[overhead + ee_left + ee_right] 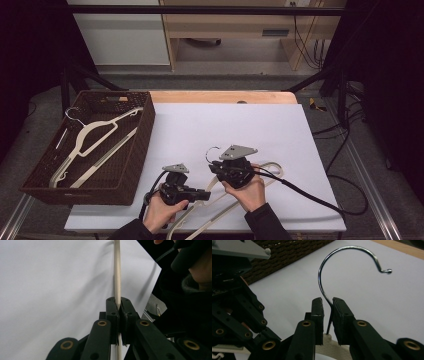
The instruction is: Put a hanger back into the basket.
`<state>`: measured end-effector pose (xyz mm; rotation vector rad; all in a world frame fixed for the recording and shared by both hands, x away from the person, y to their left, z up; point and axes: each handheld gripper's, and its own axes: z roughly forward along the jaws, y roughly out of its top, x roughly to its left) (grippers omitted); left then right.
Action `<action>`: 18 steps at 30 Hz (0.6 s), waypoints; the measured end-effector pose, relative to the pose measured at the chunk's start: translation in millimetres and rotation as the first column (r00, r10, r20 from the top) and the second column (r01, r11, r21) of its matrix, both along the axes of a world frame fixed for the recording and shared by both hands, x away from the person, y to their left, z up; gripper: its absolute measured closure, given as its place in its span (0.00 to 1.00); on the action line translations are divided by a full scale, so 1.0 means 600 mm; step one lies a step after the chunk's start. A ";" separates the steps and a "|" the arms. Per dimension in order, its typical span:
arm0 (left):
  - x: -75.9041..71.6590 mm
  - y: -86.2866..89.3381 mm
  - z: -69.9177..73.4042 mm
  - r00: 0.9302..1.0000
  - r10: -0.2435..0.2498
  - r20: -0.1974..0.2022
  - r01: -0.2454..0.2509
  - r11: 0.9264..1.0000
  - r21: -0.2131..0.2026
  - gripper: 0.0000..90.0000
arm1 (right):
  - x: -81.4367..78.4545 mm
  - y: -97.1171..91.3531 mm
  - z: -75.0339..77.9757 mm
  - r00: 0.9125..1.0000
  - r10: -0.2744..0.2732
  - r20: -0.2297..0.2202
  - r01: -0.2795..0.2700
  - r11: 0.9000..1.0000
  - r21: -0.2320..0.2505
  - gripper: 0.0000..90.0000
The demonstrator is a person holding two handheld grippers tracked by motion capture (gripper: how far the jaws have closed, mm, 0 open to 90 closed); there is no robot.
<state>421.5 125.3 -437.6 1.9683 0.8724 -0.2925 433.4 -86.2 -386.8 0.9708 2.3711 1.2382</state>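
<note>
nearest the person, two hands come in from the bottom edge of the high view, each holding a gripper over a white sheet; the left gripper points toward the right, and in the left gripper view its jaws are pressed together on a thin cream bar of the hanger, which runs straight up between the pads; the right gripper sits just beyond and to the right of it, over the neck of the same cream plastic hanger; in the right gripper view the jaws stand slightly apart with the shank of the chrome hook in the gap, the wire lying against the right-hand pad and a sliver of space at the other; the hanger lies at the near edge of the sheet, under both grippers; further left, a dark woven basket stands beside the sheet, holding a second cream hanger; beyond it, a wooden table edge.
</note>
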 end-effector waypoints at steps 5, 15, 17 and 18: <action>-0.009 0.006 0.019 0.999 0.022 0.048 -0.022 1.000 -0.009 0.96 | -0.019 -0.022 0.019 0.998 0.032 0.056 -0.034 0.999 0.033 0.72; -0.015 0.032 0.053 0.986 0.043 0.160 -0.050 0.998 0.037 0.96 | -0.032 -0.121 0.021 0.992 -0.049 0.113 0.032 0.989 0.144 0.38; -0.017 0.038 0.060 0.982 0.050 0.182 -0.057 0.998 0.036 0.97 | -0.032 -0.147 0.015 0.990 -0.074 0.119 0.054 0.986 0.158 0.33; -0.017 0.041 0.063 0.980 0.049 0.194 -0.057 0.998 0.038 0.96 | -0.032 -0.157 0.013 0.989 -0.082 0.124 0.062 0.985 0.161 0.32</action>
